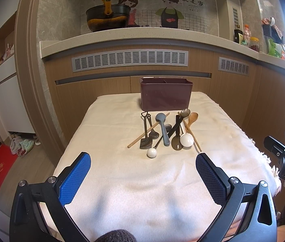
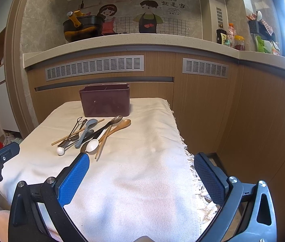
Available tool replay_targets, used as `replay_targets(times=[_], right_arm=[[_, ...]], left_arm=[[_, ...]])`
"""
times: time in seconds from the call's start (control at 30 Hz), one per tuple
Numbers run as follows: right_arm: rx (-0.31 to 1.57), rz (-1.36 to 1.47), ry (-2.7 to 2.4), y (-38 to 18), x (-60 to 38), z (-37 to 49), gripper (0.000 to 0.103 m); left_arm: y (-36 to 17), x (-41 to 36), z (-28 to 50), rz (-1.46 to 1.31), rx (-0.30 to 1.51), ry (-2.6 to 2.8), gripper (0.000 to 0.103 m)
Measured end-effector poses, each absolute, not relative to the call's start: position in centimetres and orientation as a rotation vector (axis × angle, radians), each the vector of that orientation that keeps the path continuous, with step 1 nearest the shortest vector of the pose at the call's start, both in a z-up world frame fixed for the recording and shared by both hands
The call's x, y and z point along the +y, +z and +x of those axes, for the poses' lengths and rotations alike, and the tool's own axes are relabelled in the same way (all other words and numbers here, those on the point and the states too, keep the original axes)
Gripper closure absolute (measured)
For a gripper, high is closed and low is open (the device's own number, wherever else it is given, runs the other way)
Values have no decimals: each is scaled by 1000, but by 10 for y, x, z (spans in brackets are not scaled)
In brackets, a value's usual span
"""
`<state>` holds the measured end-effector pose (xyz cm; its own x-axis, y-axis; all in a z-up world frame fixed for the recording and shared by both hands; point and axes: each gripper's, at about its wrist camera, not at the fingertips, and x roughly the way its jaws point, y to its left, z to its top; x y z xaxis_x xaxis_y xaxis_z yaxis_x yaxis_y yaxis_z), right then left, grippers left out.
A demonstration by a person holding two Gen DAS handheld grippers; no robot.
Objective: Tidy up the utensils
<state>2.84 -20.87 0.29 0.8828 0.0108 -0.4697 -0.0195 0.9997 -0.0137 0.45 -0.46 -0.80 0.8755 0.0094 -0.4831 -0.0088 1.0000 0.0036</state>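
Left claw (image 1: 143, 161): blue-padded fingers spread wide, nothing between them; it hovers over the near part of the cloth, facing the utensil pile, which suits a start position before a first pick.
Right claw (image 2: 141, 162): fingers likewise spread and empty; it sits toward the fringed right edge of the cloth, offset from the pile, presumably to leave the left claw clear access.
Cream cloth-covered tabletop (image 1: 122, 181): bare in front of both claws; all items lie on its far half.
Utensil pile (image 1: 165, 131): loose and overlapping, just in front of the box. It includes a white round-bowled ceramic spoon (image 1: 186, 140), a grey silicone spoon (image 1: 162, 125), a light wooden spoon (image 1: 192, 118), wooden chopsticks (image 1: 148, 130), a dark slotted spatula (image 1: 146, 143) and a white ball-ended rod (image 1: 151, 152). Crossed handles suggest that top items should go first.
Dark maroon rectangular plastic organizer box (image 1: 165, 97): upright at the far end of the cloth; an inner divider is visible, and it appears empty.
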Motion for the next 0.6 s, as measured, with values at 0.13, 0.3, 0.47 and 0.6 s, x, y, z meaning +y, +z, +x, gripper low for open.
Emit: replay_targets(times=[0.13,0.3,0.47,0.6], right_arm=[[490,-21,16,3,-208,29,0],[494,-31,17,4,-209,34,0],[516,-39,25,8,-211,51,0],[559,-10,53,11,-212,74,0]], left_arm=[[-9,-3,3,3,500,13,0],[-11,-3,6,12,514,5,0],[-4,-3,17,25,513,1,0],[4,3,35,15,511,6,0]])
